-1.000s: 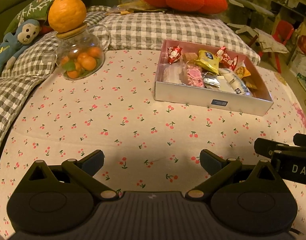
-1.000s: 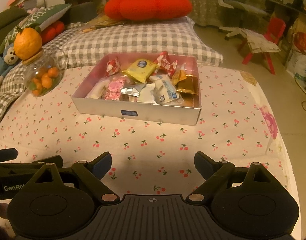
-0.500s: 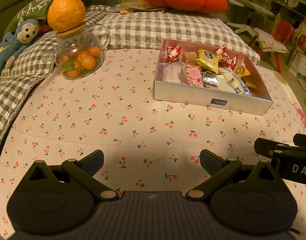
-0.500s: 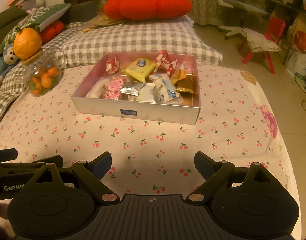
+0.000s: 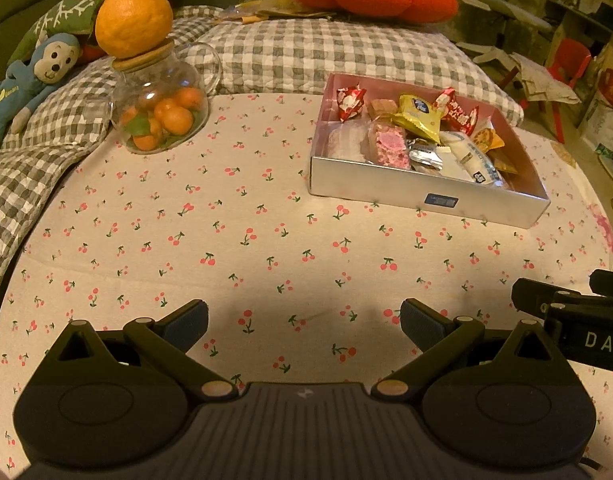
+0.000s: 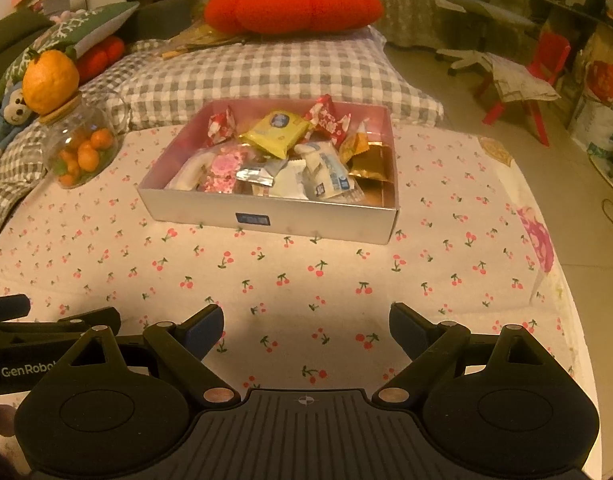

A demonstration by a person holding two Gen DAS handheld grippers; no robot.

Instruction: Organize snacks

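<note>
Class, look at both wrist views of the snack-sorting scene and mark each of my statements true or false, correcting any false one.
1. Both grippers are open and hold nothing. True: the left gripper and right gripper are spread wide.
2. The snacks lie scattered on the cherry tablecloth. False: they sit inside the box.
3. An orange rests on the glass jar. True.
4. The yellow packet lies outside the box. False: it is in the box.
5. The jar is empty. False: it holds small orange fruits.

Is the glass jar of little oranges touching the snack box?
Apart. The left wrist view shows a wide strip of cherry-print cloth between the glass jar and the snack box.
</note>
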